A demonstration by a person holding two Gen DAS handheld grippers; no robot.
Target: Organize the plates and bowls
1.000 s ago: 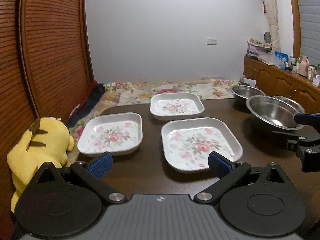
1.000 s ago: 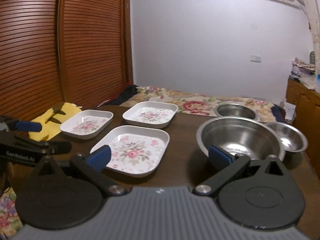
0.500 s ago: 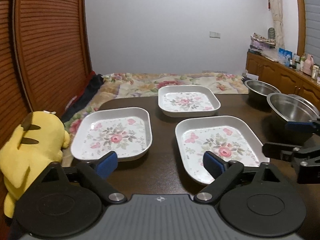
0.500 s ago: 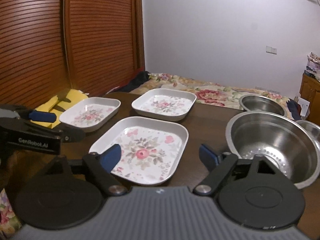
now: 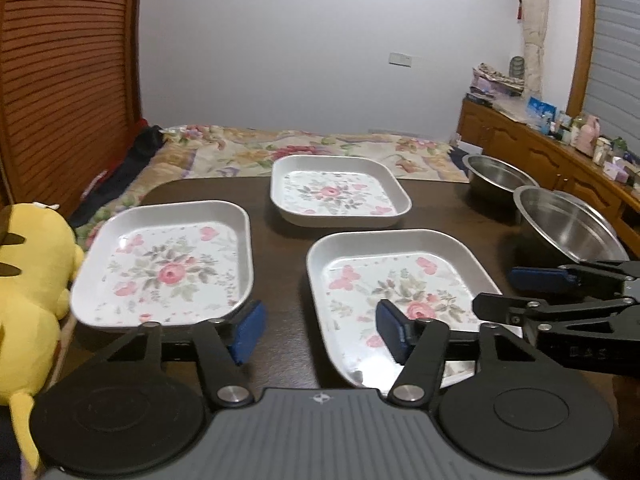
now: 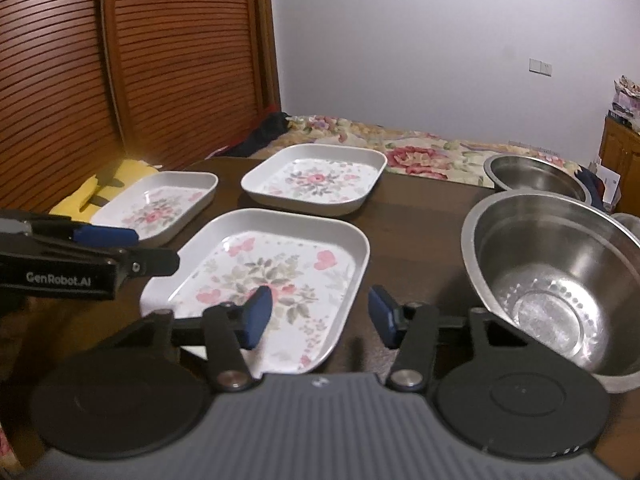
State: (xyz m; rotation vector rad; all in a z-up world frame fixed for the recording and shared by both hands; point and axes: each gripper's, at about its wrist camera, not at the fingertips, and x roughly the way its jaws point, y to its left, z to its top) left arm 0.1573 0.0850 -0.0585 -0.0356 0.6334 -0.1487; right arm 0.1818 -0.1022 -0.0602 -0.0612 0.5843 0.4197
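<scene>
Both claws gape, empty: left claw (image 5: 318, 330) and right claw (image 6: 320, 318) over the near plate (image 6: 276, 276). Big steel bowl (image 6: 560, 280) sits right of it on the counter (image 6: 412, 248).

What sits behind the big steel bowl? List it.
Behind the big bowl stands a smaller steel bowl. A third bowl's rim peeks out at its right; the rest is covered.
</scene>
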